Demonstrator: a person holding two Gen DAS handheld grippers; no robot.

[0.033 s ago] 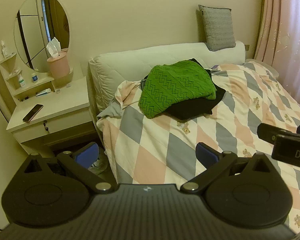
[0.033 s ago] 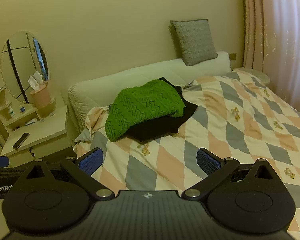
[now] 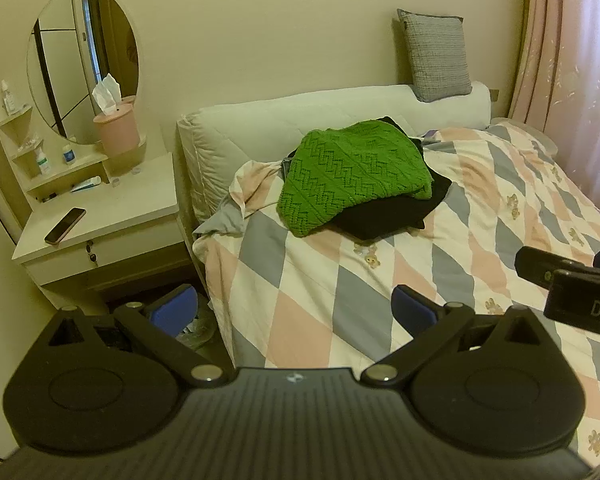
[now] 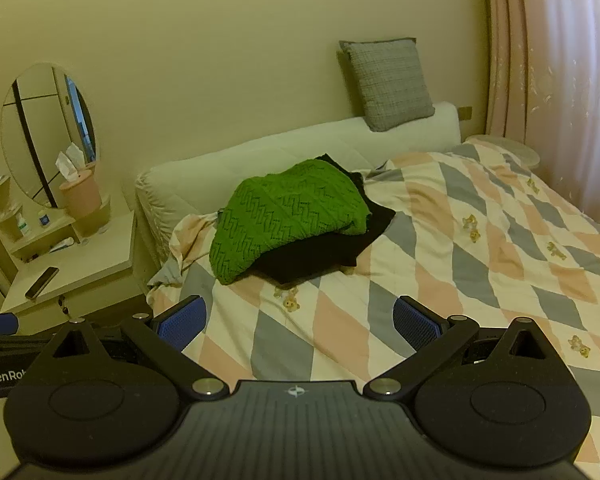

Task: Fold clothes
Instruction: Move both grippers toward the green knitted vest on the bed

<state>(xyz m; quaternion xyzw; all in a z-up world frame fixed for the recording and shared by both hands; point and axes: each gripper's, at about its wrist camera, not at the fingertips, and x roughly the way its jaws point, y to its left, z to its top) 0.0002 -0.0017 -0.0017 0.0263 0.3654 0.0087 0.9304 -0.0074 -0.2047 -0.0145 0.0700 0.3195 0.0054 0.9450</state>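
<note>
On the bed [image 3: 340, 280], green sweater [image 3: 352, 172] unmoved atop black garment [image 3: 384, 212].

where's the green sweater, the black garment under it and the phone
green sweater [image 3: 352, 172]: left wrist view, middle of the knit.
black garment [image 3: 384, 216]: left wrist view, front part showing below the sweater.
phone [image 3: 65, 225]: left wrist view, middle of its screen.
</note>
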